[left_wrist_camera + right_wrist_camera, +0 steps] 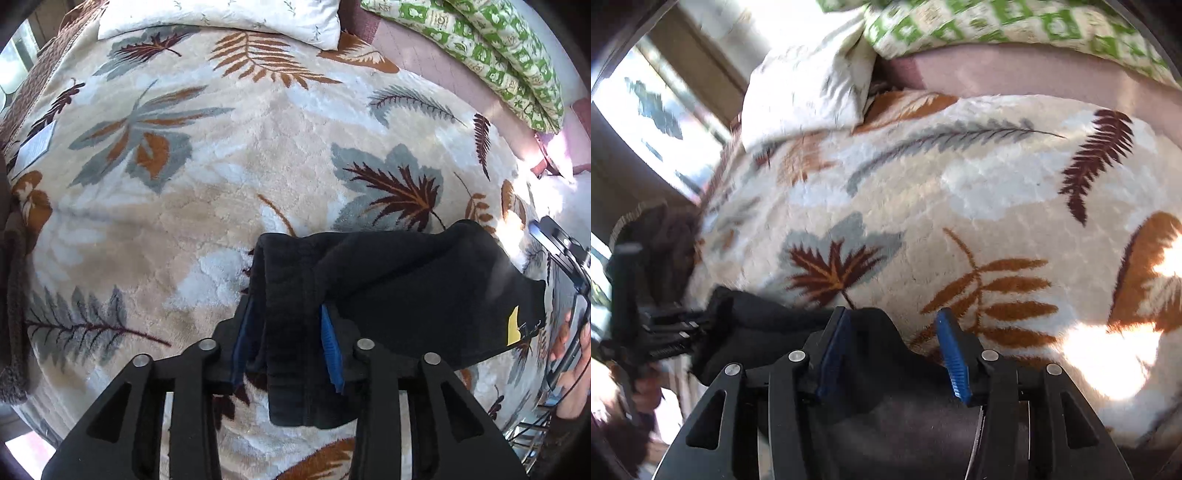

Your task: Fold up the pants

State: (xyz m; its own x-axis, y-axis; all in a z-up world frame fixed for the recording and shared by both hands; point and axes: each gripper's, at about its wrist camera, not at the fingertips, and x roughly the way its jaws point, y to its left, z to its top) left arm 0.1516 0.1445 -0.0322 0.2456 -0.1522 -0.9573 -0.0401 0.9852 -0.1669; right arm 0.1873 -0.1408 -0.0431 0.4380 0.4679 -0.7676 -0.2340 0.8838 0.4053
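The black fleece pants (406, 288) lie in a folded bundle on the leaf-patterned blanket (221, 184), with a yellow tag (513, 325) near their right end. My left gripper (286, 332) points down over the bundle's left end. A thick fold sits between its blue pads (328, 332), and the jaws stand apart without squeezing it. In the right wrist view my right gripper (894, 332) is open. The pants (768, 325) touch its left pad (834, 350) and pass under it, and bare blanket shows in the gap. The left gripper (705, 317) appears blurred at the far left.
A white pillow (229, 14) and a green patterned quilt (498, 44) lie at the head of the bed. A window (646, 110) is on the left. Brown fabric (14, 295) lies at the blanket's left edge. A hand (569, 369) holds the right tool.
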